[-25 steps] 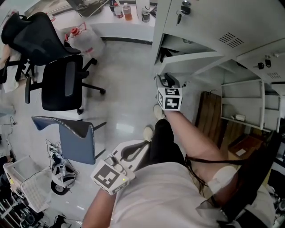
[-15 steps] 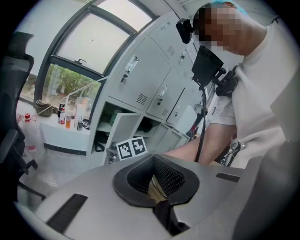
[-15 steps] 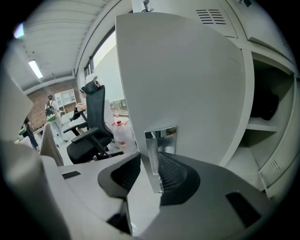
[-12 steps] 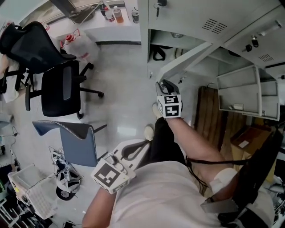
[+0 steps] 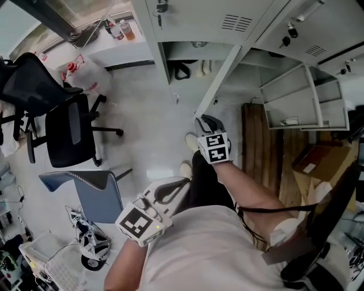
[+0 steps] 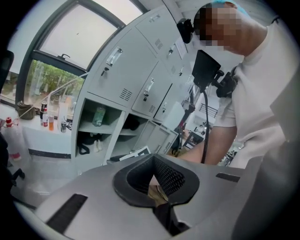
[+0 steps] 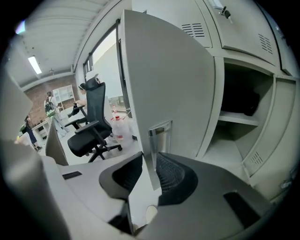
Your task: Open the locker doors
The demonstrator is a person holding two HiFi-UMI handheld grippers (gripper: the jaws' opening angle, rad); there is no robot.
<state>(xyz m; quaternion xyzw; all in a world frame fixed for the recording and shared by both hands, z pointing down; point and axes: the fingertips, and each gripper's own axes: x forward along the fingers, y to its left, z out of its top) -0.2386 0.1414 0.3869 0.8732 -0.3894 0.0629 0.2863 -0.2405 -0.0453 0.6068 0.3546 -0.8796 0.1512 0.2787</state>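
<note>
I stood by the bank of lockers (image 5: 210, 17): pale grey painted sheet steel, smooth and boxy, with a small block of louvred vent slots (image 5: 236, 23) punched near the top of each closed front and a key (image 5: 161, 7) hanging in one lock. I could read no print on any door.

The locker door (image 7: 173, 84) being worked stood swung well out from its compartment, a thin flat panel seen nearly edge-on from above. A bright, rectangular metal pull recess (image 7: 160, 133) was set into it near the free edge. The right gripper (image 7: 147, 168) had that free edge running between its black, mesh-textured pads (image 7: 171, 173); its jaws had just been closing and appeared to pinch the panel just below the pull.

Behind the door lay a flat shelf (image 7: 239, 119), with a dark, rounded bag (image 7: 248, 103) on it.

The left gripper (image 6: 152, 161) hung back by the person's body, well apart from the lockers, its ribbed pads drawn together at the tips and gripping nothing.

Each gripper carried a white cube (image 5: 215, 149) printed with black square patterns, not letters.

Further right, another door (image 5: 284, 105) stood open above brown wooden boards (image 5: 256, 142). A black mesh-backed swivel chair (image 5: 62, 122) stood on the glossy floor, and bottles (image 5: 128, 29) sat on a white counter, their labels too small to read.
</note>
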